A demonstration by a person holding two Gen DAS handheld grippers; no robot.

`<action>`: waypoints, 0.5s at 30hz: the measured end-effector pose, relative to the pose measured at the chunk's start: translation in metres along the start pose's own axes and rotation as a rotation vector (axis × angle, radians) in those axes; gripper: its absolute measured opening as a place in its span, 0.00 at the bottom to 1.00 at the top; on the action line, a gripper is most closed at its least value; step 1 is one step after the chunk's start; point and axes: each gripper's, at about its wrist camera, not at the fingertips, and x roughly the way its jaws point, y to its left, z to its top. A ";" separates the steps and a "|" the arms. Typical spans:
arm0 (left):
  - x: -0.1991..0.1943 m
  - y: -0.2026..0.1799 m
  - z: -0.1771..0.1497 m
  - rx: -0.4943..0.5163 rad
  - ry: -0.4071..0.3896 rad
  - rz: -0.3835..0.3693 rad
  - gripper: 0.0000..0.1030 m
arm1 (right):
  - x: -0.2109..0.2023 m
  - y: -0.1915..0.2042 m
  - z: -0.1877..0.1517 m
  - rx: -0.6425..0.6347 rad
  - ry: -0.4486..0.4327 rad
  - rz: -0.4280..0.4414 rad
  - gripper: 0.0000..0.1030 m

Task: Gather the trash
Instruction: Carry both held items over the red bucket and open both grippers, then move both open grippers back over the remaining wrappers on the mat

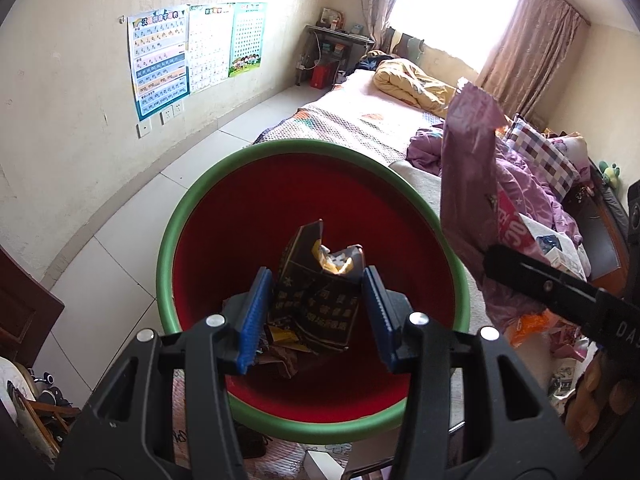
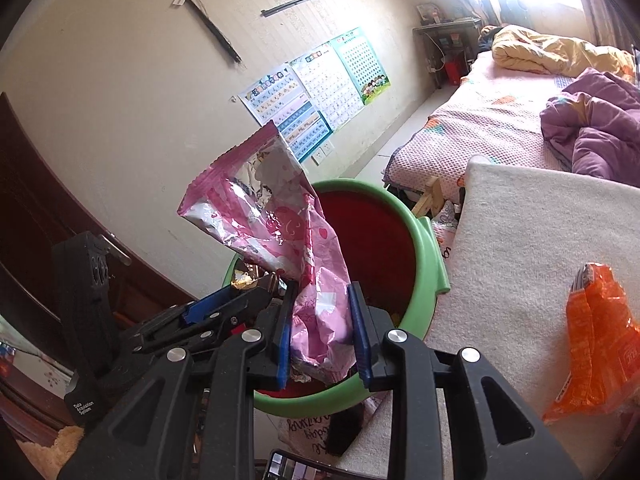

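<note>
L gripper (image 1: 316,312) half-open over bin (image 1: 188,216), black wrapper (image 1: 320,300) w/in jaws; R gripper (image 2: 322,336) clamps pink bag (image 2: 272,216). Orange bag (image 2: 596,340) left on bed.

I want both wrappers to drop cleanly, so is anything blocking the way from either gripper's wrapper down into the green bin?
Nothing visible blocks either. The left gripper holds the black wrapper over the bin's open mouth. The right gripper holds the pink wrapper above the rim, left gripper beside it, not beneath.
</note>
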 end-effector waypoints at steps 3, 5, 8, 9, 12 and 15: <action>-0.001 -0.001 -0.002 -0.012 -0.005 0.022 0.54 | -0.001 -0.002 0.001 0.022 -0.017 -0.001 0.49; -0.002 0.001 -0.004 -0.018 -0.009 0.028 0.58 | -0.003 -0.004 0.003 0.034 -0.022 0.010 0.49; -0.003 0.001 -0.008 -0.023 -0.002 0.040 0.58 | -0.010 -0.008 0.001 0.038 -0.031 0.016 0.49; -0.004 0.002 -0.009 -0.029 -0.002 0.045 0.58 | -0.013 -0.009 0.000 0.042 -0.034 0.017 0.49; -0.008 -0.001 -0.012 -0.048 -0.009 0.046 0.58 | -0.026 -0.011 -0.005 0.047 -0.047 0.020 0.49; -0.014 -0.010 -0.012 -0.044 -0.026 0.039 0.58 | -0.045 -0.011 -0.012 0.020 -0.061 0.000 0.51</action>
